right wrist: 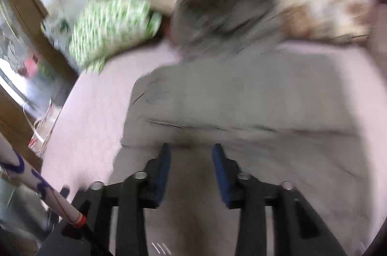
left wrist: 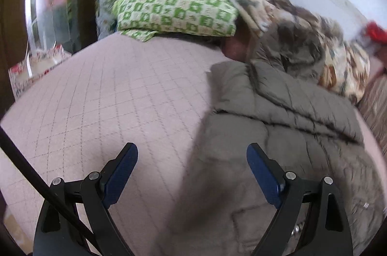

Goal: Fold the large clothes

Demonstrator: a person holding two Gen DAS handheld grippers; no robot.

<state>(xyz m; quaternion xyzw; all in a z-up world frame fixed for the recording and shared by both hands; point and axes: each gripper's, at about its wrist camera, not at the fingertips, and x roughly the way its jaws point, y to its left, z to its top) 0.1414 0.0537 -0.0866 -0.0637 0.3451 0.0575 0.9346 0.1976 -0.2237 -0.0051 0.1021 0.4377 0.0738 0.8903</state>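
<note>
Viewing left wrist: left gripper (left wrist: 192, 157) spread wide, holding nothing; grey padded jacket (left wrist: 278, 125) lies on pink quilted bed cover (left wrist: 116, 91), green-checked pillow (left wrist: 176, 9) beyond.
Right wrist, blurred: right gripper (right wrist: 191, 154) partly apart, empty, above jacket (right wrist: 241, 98).

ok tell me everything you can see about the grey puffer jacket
The grey puffer jacket is a quilted, padded coat in olive grey, lying spread on the pink quilted bed cover. A fur-trimmed hood lies at its far end, against the patterned blanket. A folded panel lies across its upper part. Neither the left gripper nor the right gripper holds it; both are open above it.
</note>
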